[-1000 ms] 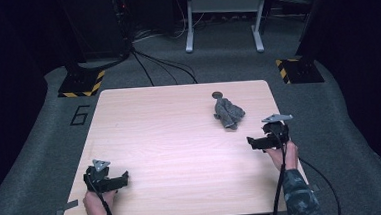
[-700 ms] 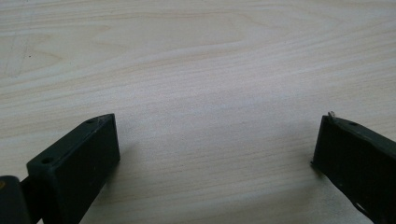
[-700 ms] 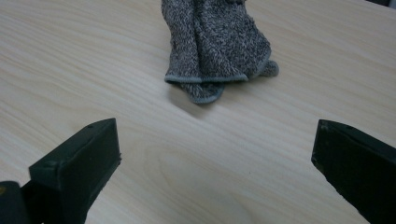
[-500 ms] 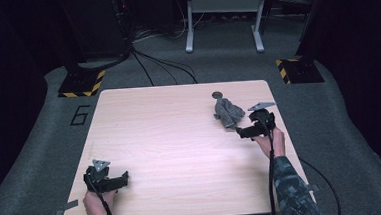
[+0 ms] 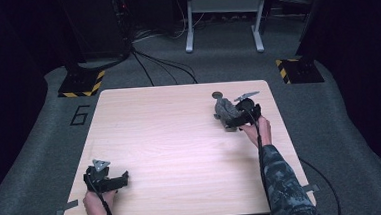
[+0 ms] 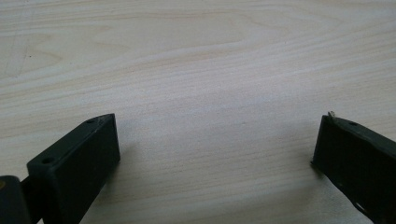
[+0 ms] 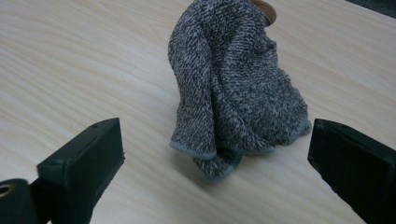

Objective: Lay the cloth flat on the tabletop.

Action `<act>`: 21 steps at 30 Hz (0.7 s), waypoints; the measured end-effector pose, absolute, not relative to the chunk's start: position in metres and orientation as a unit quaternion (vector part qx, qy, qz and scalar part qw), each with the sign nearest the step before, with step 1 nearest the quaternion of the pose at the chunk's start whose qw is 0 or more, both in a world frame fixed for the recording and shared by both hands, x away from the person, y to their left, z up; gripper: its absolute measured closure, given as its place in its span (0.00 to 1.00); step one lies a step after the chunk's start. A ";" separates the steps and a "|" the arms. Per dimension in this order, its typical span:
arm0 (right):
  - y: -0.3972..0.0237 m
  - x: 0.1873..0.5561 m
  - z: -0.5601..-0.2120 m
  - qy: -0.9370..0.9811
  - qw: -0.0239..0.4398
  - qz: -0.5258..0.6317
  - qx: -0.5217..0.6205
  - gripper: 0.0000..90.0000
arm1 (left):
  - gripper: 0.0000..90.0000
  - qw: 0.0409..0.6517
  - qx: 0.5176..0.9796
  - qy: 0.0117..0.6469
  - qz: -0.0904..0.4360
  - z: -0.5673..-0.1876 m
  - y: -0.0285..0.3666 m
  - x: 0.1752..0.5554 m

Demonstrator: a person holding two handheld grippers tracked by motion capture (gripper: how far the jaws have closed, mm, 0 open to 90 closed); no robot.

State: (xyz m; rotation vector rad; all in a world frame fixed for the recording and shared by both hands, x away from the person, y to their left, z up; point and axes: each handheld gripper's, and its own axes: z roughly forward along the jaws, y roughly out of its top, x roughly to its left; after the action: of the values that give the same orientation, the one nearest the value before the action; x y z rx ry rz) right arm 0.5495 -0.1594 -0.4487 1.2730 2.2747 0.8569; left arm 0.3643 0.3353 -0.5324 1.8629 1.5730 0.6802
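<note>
A crumpled grey knitted cloth (image 5: 224, 110) (image 7: 233, 93) lies in a heap on the far right part of the wooden table (image 5: 180, 138). My right gripper (image 5: 235, 119) (image 7: 215, 172) is open right at the cloth's near side, its jaws wide on either side of the heap without touching it. A small round brownish thing (image 5: 217, 94) (image 7: 264, 8) peeks out behind the cloth. My left gripper (image 5: 114, 181) (image 6: 219, 158) rests open at the table's near left corner, with only bare wood between its jaws.
The table stands on grey carpet marked with a "6" (image 5: 80, 114). Black-and-yellow striped bases (image 5: 82, 84) (image 5: 299, 70) sit beyond the far corners, with cables (image 5: 161, 64) and a metal stand (image 5: 223, 15) behind.
My right gripper has moved forward and left, from the table's right edge up to the cloth. The left gripper has stayed in place.
</note>
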 end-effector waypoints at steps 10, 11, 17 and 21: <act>-0.144 0.572 -0.466 0.817 0.197 0.285 0.461 0.15 | 0.00 0.300 0.703 0.592 0.255 -0.532 0.335 0.364; -0.143 0.573 -0.468 0.816 0.200 0.282 0.464 0.16 | 0.00 0.300 0.702 0.593 0.256 -0.532 0.335 0.364; -0.135 0.581 -0.476 0.814 0.221 0.265 0.467 0.29 | 0.00 0.300 0.702 0.593 0.256 -0.532 0.335 0.364; -0.134 0.582 -0.478 0.809 0.238 0.261 0.470 0.45 | 0.00 0.300 0.702 0.592 0.256 -0.532 0.335 0.364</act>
State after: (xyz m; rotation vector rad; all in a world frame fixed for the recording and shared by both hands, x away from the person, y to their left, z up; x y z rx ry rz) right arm 0.5823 -0.1338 -0.4782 1.2868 2.2174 0.7154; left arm 0.3643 0.3354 -0.5323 1.8648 1.5723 0.6805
